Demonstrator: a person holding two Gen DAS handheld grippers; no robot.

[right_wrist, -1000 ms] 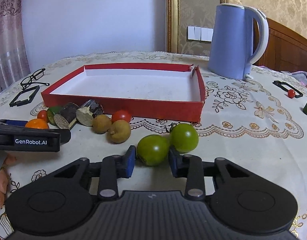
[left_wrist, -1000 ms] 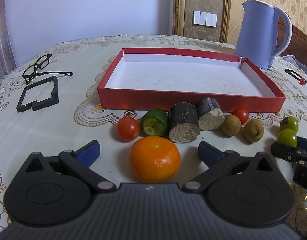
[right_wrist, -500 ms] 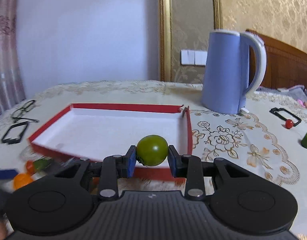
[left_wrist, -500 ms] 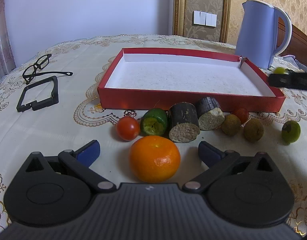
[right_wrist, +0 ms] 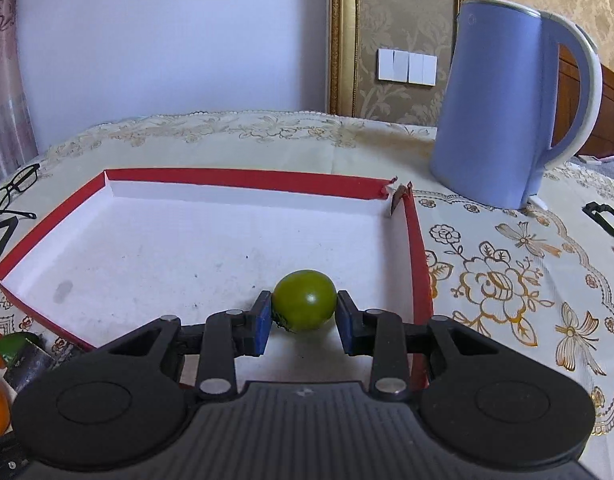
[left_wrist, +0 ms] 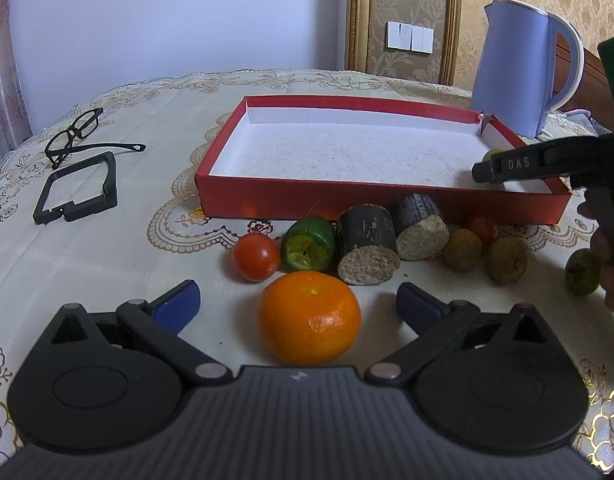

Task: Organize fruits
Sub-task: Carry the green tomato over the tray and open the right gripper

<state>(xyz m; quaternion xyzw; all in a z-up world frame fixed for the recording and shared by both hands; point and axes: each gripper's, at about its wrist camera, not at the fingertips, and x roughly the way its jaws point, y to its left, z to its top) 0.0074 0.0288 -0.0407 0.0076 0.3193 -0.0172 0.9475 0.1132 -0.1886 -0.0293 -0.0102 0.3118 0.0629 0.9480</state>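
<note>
You can read only one marking, the pale letters "DAS" on the side of the right gripper [left_wrist: 519, 163] finger in your left wrist view.

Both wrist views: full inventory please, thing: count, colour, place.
Tray: 1, red with white floor, table centre.
Green tomato: 1, inside tray near its right wall, between the right gripper's fingers.
Second green tomato: 1, on cloth, right of the fruit row.
Orange: 1, orange, between the left gripper's open fingers.
Red tomatoes: 2, in front of tray.
Cucumber piece: 1, green, beside the left red tomato.
Dark cut chunks: 2, in front of tray.
Brown round fruits: 2, right of chunks.
Kettle: 1, blue, behind tray.
Glasses: 1, black, far left.
Black frame: 1, beside glasses.
Left gripper: open.
Right gripper: around green tomato.
</note>
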